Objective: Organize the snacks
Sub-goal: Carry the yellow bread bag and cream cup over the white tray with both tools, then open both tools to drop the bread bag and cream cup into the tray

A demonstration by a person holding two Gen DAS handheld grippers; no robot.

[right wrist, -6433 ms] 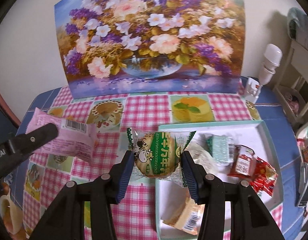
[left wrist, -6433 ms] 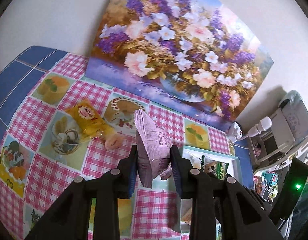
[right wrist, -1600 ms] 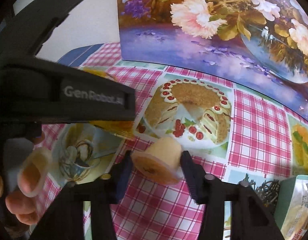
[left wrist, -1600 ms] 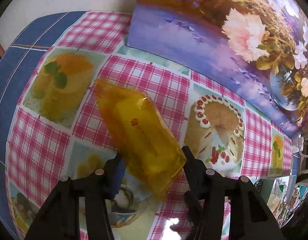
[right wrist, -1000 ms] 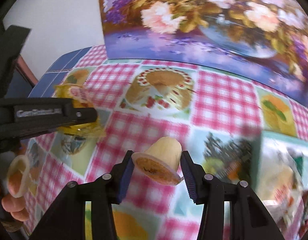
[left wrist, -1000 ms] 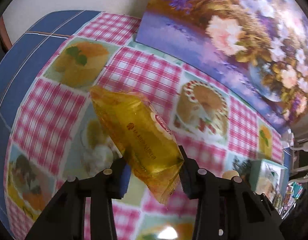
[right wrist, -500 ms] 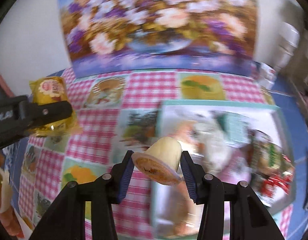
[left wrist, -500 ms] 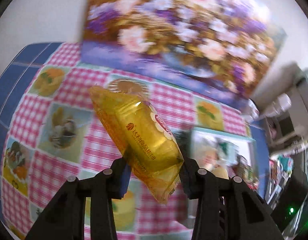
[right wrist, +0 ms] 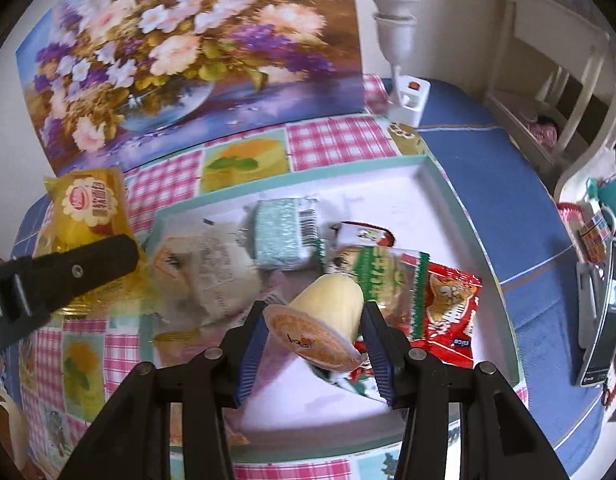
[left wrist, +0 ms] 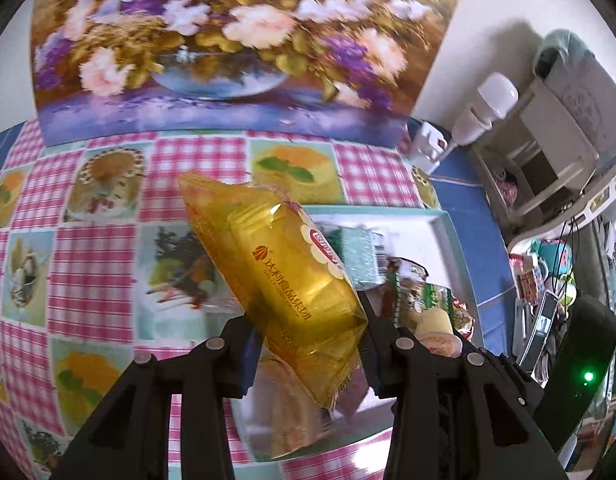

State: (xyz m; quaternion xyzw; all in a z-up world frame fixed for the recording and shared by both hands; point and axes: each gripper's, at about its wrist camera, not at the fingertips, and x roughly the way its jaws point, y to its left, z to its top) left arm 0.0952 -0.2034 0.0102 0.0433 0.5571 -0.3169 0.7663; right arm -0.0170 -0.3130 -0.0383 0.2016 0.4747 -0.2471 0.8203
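Left hand-held gripper [left wrist: 308,344] squeezing the yellow snack bag [left wrist: 283,272] mid-frame above the tray [right wrist: 460,200], right hand-held gripper [right wrist: 314,344] pinching the little pudding cup [right wrist: 324,320] low in the frame; could slip and land outside if let go too early.

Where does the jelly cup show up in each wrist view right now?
Left wrist: jelly cup at lower right, behind the yellow packet, over the tray.
Right wrist: jelly cup at centre, clamped in the right gripper.
Shared landmark: flower painting.
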